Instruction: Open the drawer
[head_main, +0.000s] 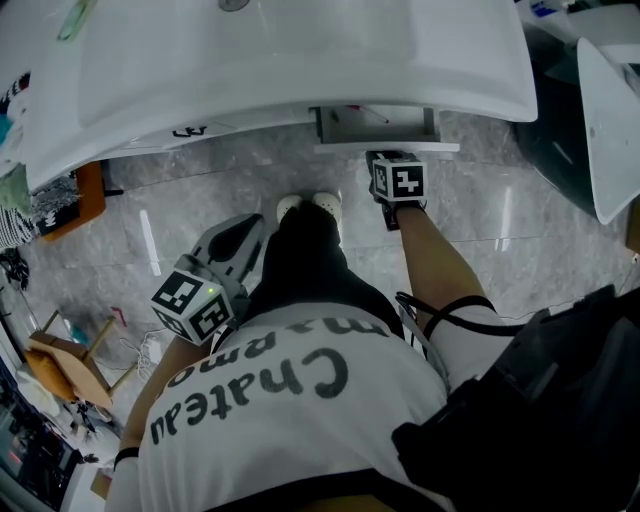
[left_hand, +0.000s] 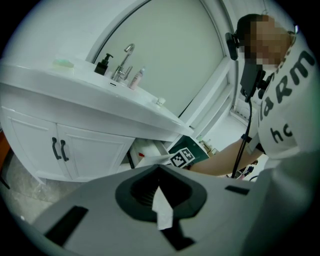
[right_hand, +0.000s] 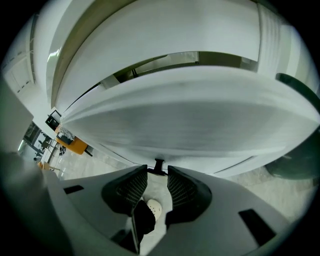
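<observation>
A white drawer (head_main: 378, 125) under the sink vanity (head_main: 300, 60) stands pulled out a short way; it also shows in the left gripper view as the open drawer (left_hand: 146, 152). My right gripper (head_main: 392, 165) is at the drawer's front. In the right gripper view its jaws (right_hand: 158, 170) flank the small black drawer handle (right_hand: 159, 165) and are shut on it. My left gripper (head_main: 238, 238) hangs back beside the person's thigh, away from the vanity. Its jaws (left_hand: 159, 167) are shut with nothing in them.
White cabinet doors with black handles (left_hand: 59, 149) sit left of the drawer. A faucet (left_hand: 125, 60) and a dark soap bottle (left_hand: 103, 64) stand on the basin. An orange stool (head_main: 85, 195) is at the left. The person's white shoes (head_main: 308, 205) stand on the grey floor.
</observation>
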